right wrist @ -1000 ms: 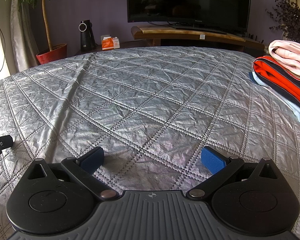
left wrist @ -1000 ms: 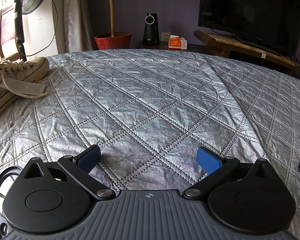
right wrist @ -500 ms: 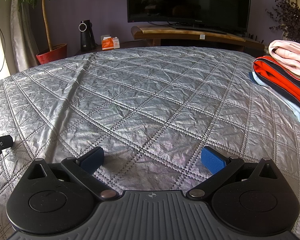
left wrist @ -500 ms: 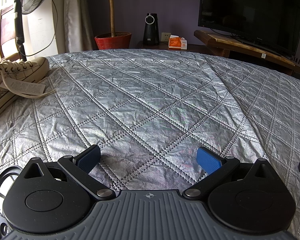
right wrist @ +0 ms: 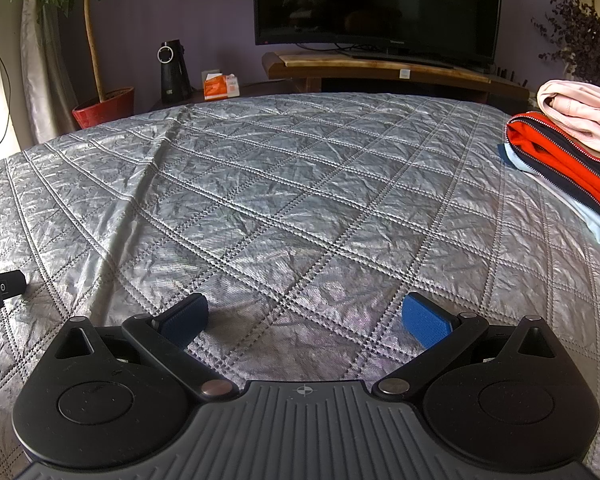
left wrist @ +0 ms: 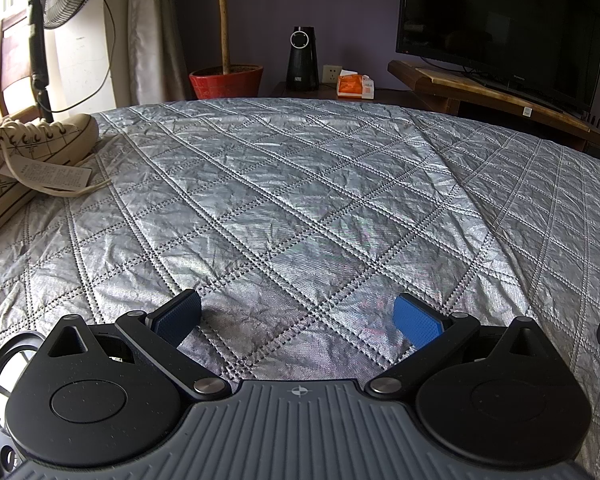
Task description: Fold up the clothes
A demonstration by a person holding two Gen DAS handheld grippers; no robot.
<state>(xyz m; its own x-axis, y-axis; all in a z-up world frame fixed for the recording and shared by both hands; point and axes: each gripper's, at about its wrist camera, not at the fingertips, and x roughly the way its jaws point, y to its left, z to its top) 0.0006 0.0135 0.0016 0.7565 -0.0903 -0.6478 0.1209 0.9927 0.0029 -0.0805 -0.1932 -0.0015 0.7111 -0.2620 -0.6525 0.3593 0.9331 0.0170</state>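
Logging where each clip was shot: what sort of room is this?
Probably a home bedroom or living room: a quilted silver cover on a wide surface, a television on a wooden stand, stacked folded clothes.

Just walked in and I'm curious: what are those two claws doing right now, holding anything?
Left claw: open, empty, over the silver quilted bedcover.
Right claw: open, empty, over the same cover.
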